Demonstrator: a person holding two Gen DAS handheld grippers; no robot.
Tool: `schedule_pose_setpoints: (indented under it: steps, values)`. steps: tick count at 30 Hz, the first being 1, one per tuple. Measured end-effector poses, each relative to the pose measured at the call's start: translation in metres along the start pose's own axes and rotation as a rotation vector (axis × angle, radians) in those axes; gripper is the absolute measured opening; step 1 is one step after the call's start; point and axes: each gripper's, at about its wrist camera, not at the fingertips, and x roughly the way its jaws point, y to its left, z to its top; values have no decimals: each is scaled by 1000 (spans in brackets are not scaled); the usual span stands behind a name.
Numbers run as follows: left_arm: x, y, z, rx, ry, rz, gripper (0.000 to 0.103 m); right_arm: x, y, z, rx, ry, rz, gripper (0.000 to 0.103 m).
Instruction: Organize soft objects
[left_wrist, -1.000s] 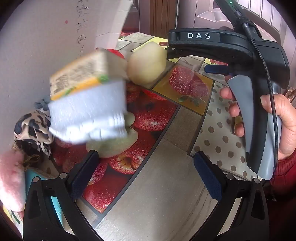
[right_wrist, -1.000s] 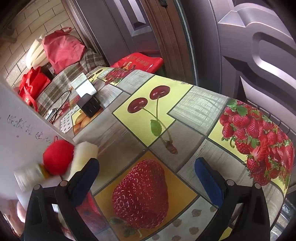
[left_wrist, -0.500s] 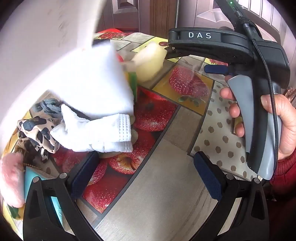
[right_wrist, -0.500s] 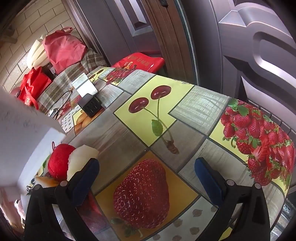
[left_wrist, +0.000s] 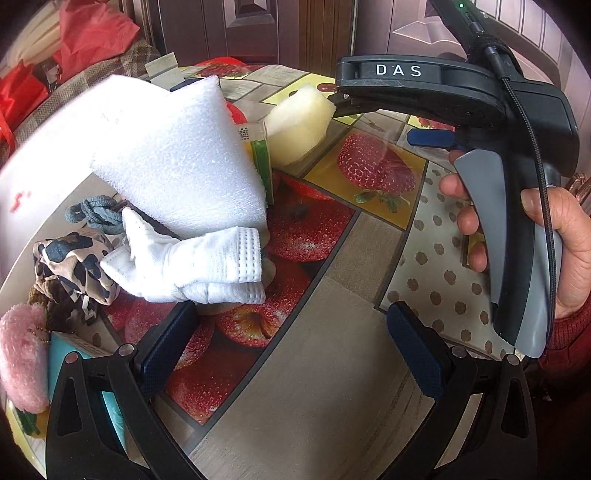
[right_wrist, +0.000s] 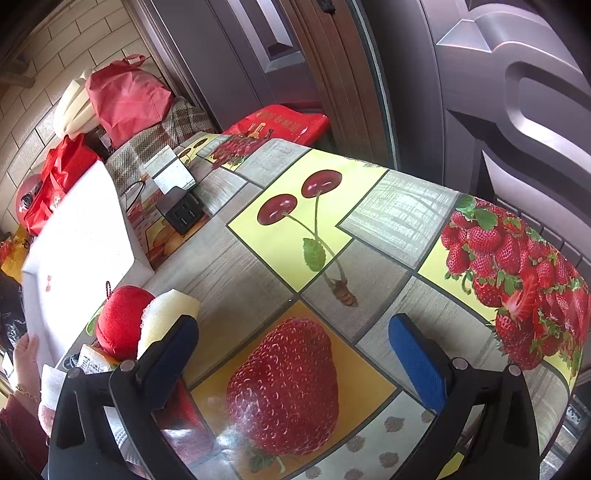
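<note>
Trouble could come if the spread left gripper (left_wrist: 288, 343) bumps the tilted foam (left_wrist: 177, 155) onto the glove (left_wrist: 199, 266) near the table's (left_wrist: 332, 387) left edge, while the right gripper (right_wrist: 295, 354), spread too, holds nothing.

White foam block (left_wrist: 177, 155) leans over white gloves (left_wrist: 192, 266) beside leopard-print cloth (left_wrist: 74, 266).

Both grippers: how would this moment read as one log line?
left gripper: open, empty | right gripper: open, empty | white knitted glove: on table by leopard-print cloth | pale yellow sponge: untouched
</note>
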Motion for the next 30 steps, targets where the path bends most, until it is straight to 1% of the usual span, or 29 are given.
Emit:
schedule_pose_setpoints:
  steps: [20, 26, 30]
  values:
    - [0, 0, 0, 0, 0, 0, 102, -3, -9, 0, 36, -17, 51, 103]
    - [1, 3, 2, -1, 0, -1, 102, -1, -7, 0, 24, -11, 35, 103]
    - [1, 3, 2, 0, 0, 0, 102, -1, -8, 1, 36, -16, 52, 103]
